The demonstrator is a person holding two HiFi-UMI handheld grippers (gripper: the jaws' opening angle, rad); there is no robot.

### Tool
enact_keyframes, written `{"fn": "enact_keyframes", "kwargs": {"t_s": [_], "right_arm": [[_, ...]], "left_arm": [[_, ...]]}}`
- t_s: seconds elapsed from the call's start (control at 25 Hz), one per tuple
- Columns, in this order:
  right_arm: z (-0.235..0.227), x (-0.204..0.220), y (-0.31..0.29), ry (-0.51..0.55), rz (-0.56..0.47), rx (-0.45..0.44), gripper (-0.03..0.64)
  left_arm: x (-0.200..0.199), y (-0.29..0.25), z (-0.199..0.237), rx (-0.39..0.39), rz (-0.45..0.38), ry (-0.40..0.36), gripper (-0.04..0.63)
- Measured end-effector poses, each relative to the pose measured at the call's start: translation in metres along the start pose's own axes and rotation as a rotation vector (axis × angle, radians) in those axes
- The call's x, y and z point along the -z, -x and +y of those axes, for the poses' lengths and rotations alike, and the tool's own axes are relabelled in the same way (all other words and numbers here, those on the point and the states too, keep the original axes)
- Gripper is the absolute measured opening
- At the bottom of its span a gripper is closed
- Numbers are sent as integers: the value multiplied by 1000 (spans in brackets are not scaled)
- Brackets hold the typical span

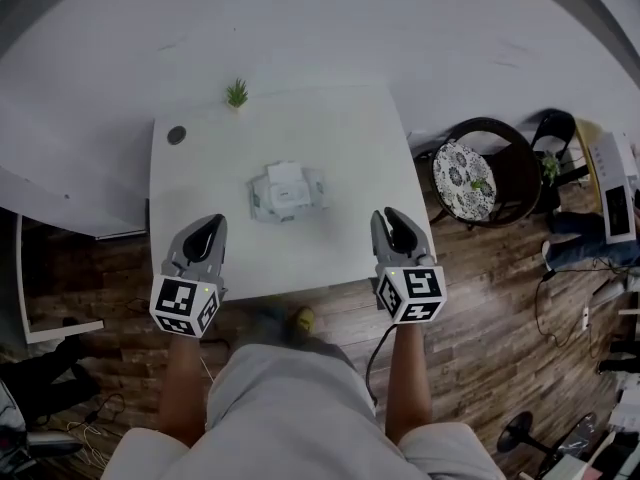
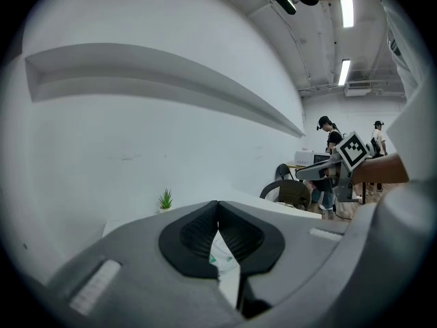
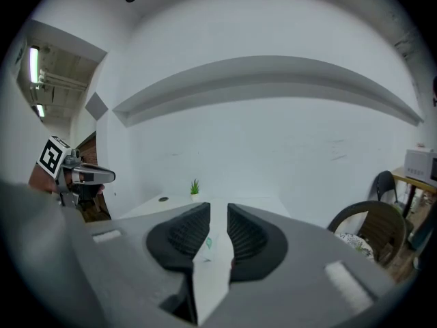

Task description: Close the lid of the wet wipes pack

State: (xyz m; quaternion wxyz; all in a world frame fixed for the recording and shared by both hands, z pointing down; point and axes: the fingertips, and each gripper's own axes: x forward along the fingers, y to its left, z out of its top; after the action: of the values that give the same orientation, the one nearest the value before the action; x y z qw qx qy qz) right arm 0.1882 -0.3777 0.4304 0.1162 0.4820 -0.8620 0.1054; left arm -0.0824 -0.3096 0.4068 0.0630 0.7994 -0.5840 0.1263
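Note:
The wet wipes pack (image 1: 288,190) lies in the middle of the white table (image 1: 340,128); its white lid flap seems to stand raised on top. Both grippers hover over the table's near edge, short of the pack and apart from it. My left gripper (image 1: 207,230) is to the pack's near left, its tips touching with nothing held. My right gripper (image 1: 397,222) is to the near right, its jaws a little apart and empty. Part of the pack (image 2: 222,255) shows through the left gripper (image 2: 218,203). The pack (image 3: 208,243) also shows between the right gripper's (image 3: 218,207) pads.
A small potted plant (image 1: 237,93) stands at the table's far edge, and a dark round disc (image 1: 177,135) lies at its far left corner. A dark chair with a patterned cushion (image 1: 465,178) stands right of the table. Two people (image 2: 329,134) stand in the background.

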Motion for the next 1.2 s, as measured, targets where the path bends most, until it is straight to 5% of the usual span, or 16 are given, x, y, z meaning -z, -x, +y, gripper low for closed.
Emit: {"fn": "enact_keyframes", "kwargs": {"t_s": [1.2], "right_arm": [[38, 71, -174, 26, 295, -190, 84]], "left_arm": [[93, -113, 50, 114, 171, 130, -2]]}}
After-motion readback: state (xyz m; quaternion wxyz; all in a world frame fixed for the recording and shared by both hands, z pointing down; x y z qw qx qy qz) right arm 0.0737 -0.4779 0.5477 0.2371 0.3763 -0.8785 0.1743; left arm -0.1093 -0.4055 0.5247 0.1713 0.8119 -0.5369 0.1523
